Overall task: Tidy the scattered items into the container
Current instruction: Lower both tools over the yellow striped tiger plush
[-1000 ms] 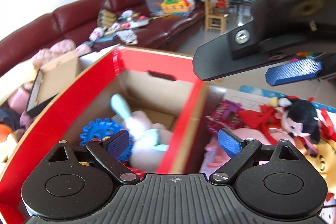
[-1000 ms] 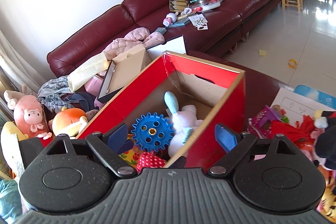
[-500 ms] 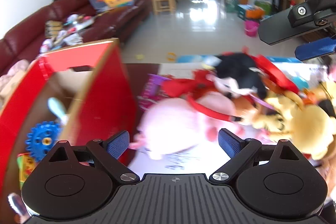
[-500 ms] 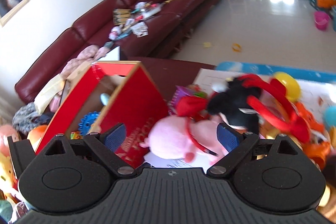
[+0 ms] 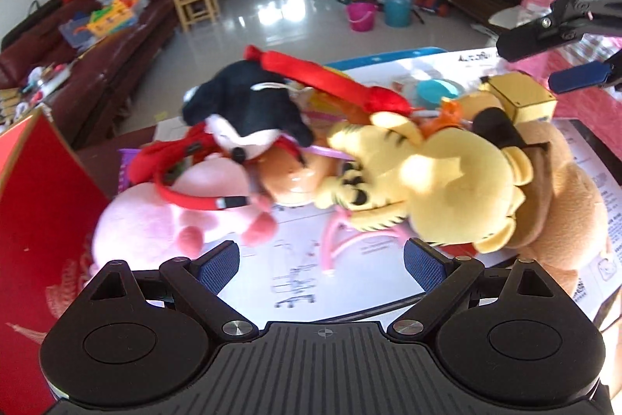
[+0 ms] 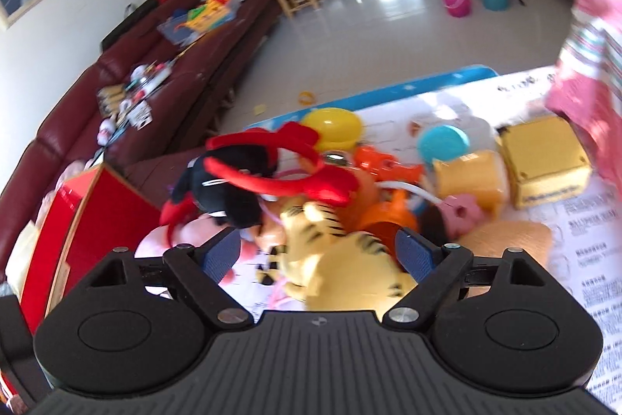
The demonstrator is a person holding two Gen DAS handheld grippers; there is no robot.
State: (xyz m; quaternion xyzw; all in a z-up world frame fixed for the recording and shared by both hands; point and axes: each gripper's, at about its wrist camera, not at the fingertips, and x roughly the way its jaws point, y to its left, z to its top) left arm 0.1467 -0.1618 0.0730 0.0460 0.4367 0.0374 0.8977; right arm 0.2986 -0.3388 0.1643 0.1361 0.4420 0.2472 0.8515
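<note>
A heap of soft toys lies on a white printed sheet (image 5: 295, 279). A yellow striped cat plush (image 5: 423, 177) lies at the middle right, also in the right wrist view (image 6: 334, 259). A black and white plush (image 5: 248, 111) with red straps and a pink plush (image 5: 155, 216) lie to its left. The red cardboard box (image 5: 35, 205) stands at the far left, also in the right wrist view (image 6: 74, 220). My left gripper (image 5: 320, 261) is open and empty, low over the sheet before the toys. My right gripper (image 6: 318, 253) is open above the yellow cat.
Two yellow boxes (image 6: 544, 162), a blue lid (image 6: 443, 142), a yellow ball (image 6: 334, 127) and orange plastic toys (image 6: 381, 162) lie behind the plush heap. A dark red sofa (image 6: 167, 65) with clutter runs along the left. Pink cloth (image 6: 591, 37) hangs at the right.
Both grippers swung right, away from the red box's inside and over the toy heap. The box moved to the left edge of both views. Both grippers stayed open.
</note>
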